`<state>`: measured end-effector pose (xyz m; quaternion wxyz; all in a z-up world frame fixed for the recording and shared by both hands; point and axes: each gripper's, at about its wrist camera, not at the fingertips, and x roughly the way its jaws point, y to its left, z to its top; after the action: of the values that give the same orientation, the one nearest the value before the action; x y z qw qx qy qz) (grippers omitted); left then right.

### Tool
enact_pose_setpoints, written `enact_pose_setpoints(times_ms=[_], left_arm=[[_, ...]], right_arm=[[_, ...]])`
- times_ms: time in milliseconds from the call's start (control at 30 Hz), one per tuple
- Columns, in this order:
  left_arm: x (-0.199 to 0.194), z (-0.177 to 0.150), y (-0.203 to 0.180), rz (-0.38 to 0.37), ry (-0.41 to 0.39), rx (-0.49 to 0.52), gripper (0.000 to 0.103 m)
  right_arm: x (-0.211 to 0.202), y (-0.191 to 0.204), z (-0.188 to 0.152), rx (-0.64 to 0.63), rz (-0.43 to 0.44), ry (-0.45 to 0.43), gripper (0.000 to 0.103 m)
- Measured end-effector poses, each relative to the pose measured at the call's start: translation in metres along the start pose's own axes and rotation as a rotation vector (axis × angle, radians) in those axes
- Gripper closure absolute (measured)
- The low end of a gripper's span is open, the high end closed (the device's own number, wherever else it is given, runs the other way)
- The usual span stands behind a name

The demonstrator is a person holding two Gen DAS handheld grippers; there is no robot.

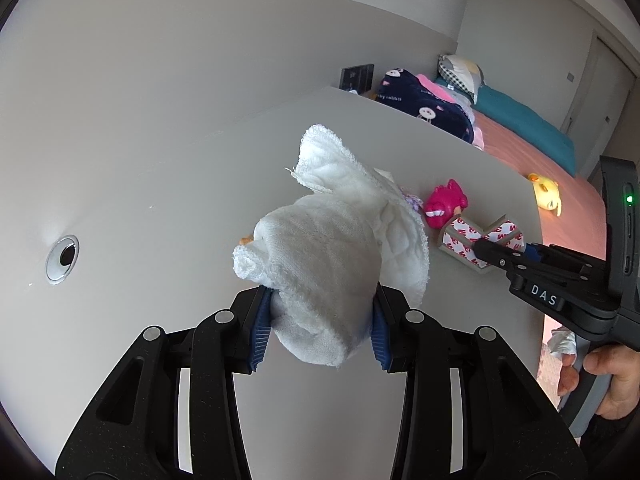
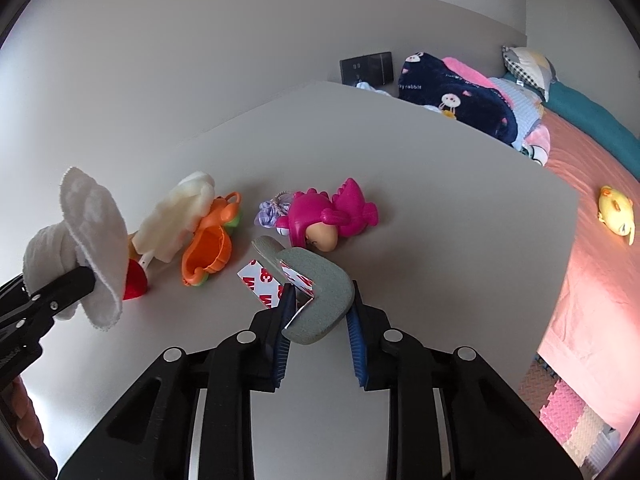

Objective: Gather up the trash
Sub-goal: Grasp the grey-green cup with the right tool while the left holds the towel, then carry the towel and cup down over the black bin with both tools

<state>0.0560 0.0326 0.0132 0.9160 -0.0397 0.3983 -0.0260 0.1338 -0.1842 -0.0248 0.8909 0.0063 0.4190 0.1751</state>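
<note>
Your left hand-held gripper [image 1: 320, 320] has the white cloth [image 1: 332, 248] clamped and off the worktop [image 2: 440, 200]. The right hand-held gripper [image 2: 320, 312] pinches the grey foam corner guard [image 2: 316, 292] near the pink toy [image 2: 328, 216], though the grip looks shallow, so lift slowly.

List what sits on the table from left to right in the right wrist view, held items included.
White cloth in the left gripper → cream toy → orange toy → purple scrap → grey foam corner guard in the right gripper → pink dinosaur toy.
</note>
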Motion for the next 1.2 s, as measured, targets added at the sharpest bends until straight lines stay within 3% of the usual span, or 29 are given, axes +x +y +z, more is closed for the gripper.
enact_pose_setpoints(times_ms=[567, 1200], left_arm=[[-0.034, -0.016, -0.035, -0.037, -0.040, 0.068, 0.063], [-0.050, -0.044, -0.104, -0.130, -0.041, 0.181, 0.063]], right_arm=[[-0.062, -0.009, -0.022, 0.022, -0.020, -0.067, 0.076], [-0.124, -0.044, -0.076, 0.097, -0.085, -0.129, 0.076]])
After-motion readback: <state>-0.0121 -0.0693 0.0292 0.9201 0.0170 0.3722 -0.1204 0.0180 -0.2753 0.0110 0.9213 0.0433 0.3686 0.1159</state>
